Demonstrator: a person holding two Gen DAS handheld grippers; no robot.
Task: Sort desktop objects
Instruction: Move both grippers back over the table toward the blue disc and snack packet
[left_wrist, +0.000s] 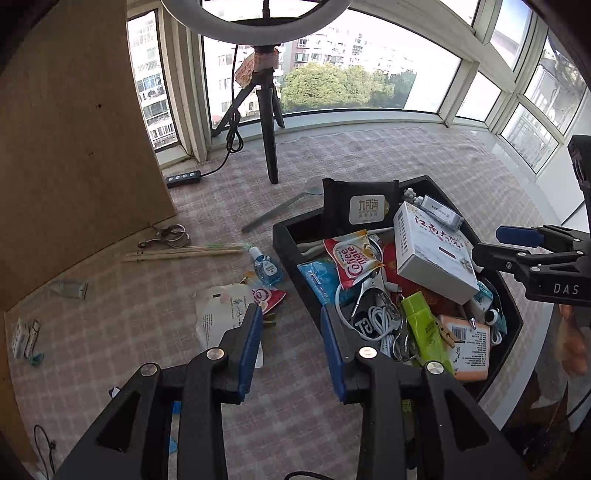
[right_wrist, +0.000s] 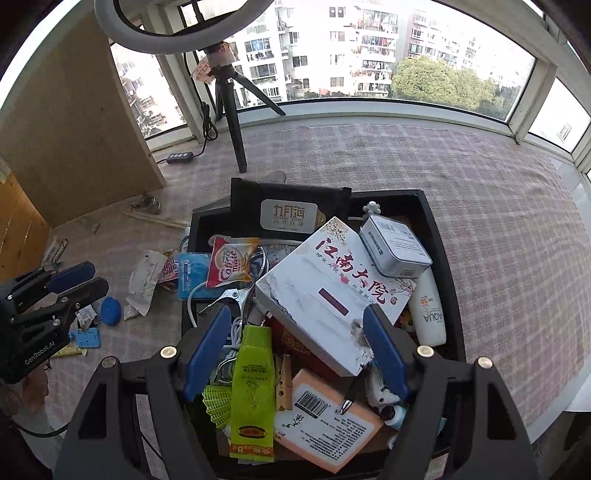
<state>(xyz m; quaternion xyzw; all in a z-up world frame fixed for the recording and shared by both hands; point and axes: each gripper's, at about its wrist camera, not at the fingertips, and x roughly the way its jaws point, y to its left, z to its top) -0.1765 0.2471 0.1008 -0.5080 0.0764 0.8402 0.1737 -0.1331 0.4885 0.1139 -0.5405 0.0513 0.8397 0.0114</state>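
Left wrist view, open tongs (left_wrist: 291, 339), crowded tray (left_wrist: 284, 236)

A table covered by a pink checked cloth (left_wrist: 155, 317) is seen. Directly on it are set a black tray (left_wrist: 284, 240), a tripod (left_wrist: 267, 140), wooden chopsticks (left_wrist: 181, 254), an eye-drop bottle (left_wrist: 266, 267), a blue disc (right_wrist: 110, 311) and torn packets (left_wrist: 221, 314).

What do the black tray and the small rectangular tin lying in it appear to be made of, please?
The black tray looks like matte plastic or lacquered wood; its flat dull walls leave this open. The tin looks like painted metal, with a glossy lid and rolled rim.
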